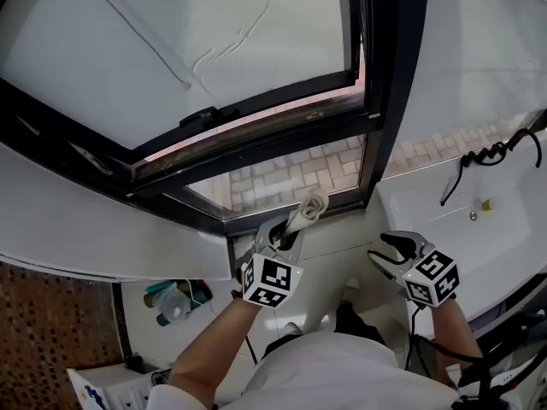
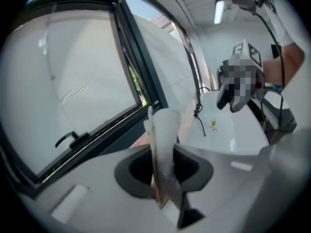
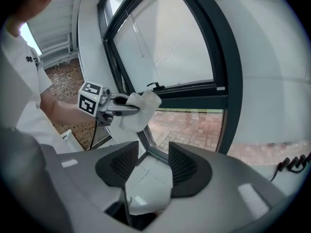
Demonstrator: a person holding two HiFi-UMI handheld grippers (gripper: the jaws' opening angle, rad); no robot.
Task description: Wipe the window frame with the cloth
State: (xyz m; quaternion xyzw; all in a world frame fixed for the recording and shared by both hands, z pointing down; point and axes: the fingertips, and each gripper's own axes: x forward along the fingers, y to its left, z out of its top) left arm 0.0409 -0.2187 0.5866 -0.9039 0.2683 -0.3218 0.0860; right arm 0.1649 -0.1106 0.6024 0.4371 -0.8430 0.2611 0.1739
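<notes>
Two tools: left tool (image 1: 289, 223) pinches cloth (image 1: 310, 208) near window frame (image 1: 282, 139), right tool (image 1: 385, 254) gapes.

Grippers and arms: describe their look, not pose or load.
The left gripper and right gripper: pale grey shells, dark pads, each with a white cube of black square markers and a thin black cable. Short white sleeves above bare arms.

White cloth (image 1: 309, 210), black window frame (image 1: 273, 148), seemingly pinkish-grey brick-patterned paving (image 1: 291, 178) outside.

L gripper (image 1: 285, 231) clamps cloth (image 1: 309, 209) at window frame (image 1: 256, 149) btm; R gripper (image 1: 382, 250) nearby, unloaded.
</notes>
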